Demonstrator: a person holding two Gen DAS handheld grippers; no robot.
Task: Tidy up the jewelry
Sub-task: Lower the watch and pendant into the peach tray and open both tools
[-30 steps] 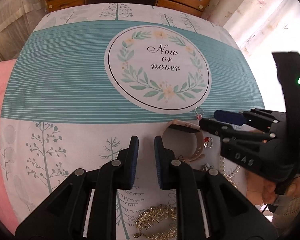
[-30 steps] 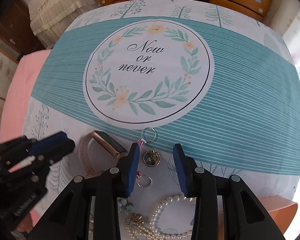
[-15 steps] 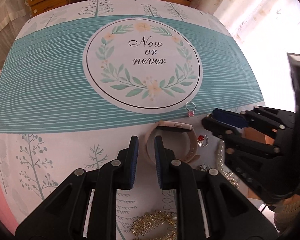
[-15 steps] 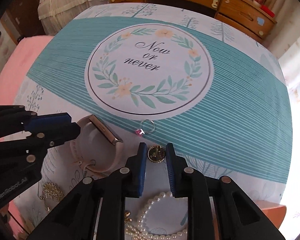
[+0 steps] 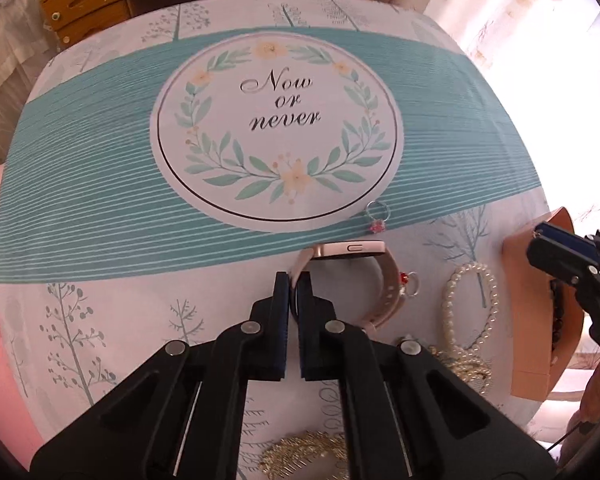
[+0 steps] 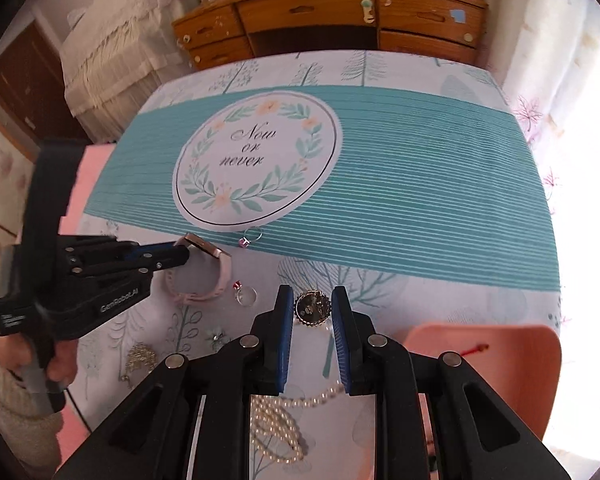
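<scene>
Pink watch lies on table, near edge of teal stripe. Left gripper pinches its strap w/ fingers nearly together. Right gripper hovers w/ fingers apart around a gold brooch, not touching. Right view alone shows person's left hand on the handle; left view alone shows open pink box at right.

A pink-strapped watch with a rose-gold case stands on edge at centre frame. Above it lies a pink-stoned ring; right of it a red-stoned ring and pearl strands. A gold brooch lies lower centre.
</scene>
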